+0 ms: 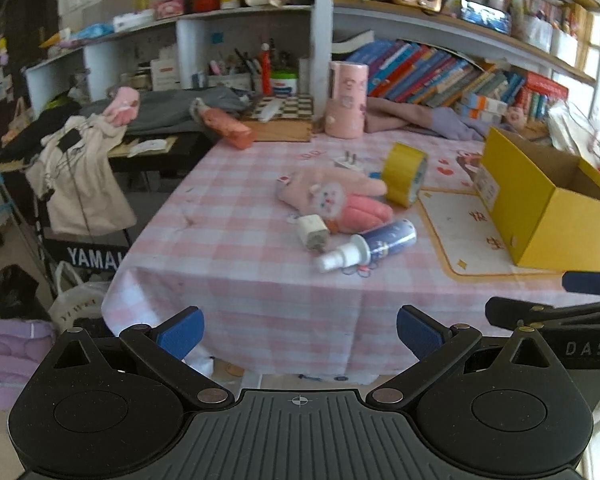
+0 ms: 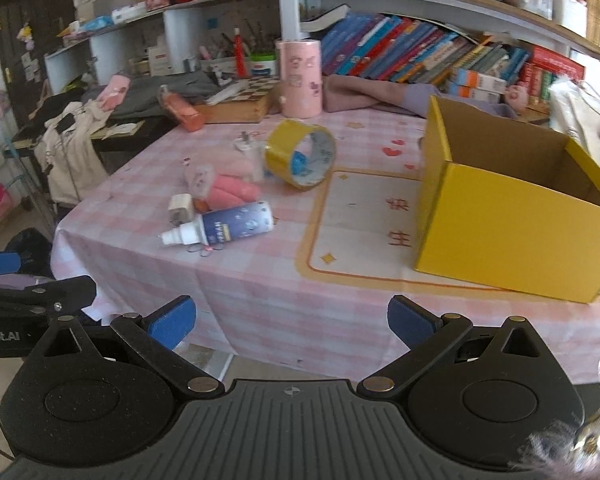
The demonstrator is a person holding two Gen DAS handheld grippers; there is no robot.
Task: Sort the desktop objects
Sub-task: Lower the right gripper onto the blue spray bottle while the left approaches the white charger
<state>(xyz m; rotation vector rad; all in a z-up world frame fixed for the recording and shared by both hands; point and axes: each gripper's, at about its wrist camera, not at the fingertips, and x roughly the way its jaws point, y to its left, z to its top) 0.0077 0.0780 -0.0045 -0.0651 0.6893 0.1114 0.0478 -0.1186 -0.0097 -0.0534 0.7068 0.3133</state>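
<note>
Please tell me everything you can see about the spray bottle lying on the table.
The spray bottle lies on its side on the pink checked tablecloth. Its body is dark blue with small pale prints and a label; the neck and nozzle are white and look like plastic, pointing toward the table's near left edge. A white charger and a pink plush glove lie close behind it. Small hair ties lie against its underside. Neither claw touches it.

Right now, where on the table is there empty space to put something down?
The near tablecloth edge, in front of the spray bottle and yellow box, is bare. So is the cream mat between the bottle and box. It is crowded around the pink gloves, white charger and tape roll.
</note>
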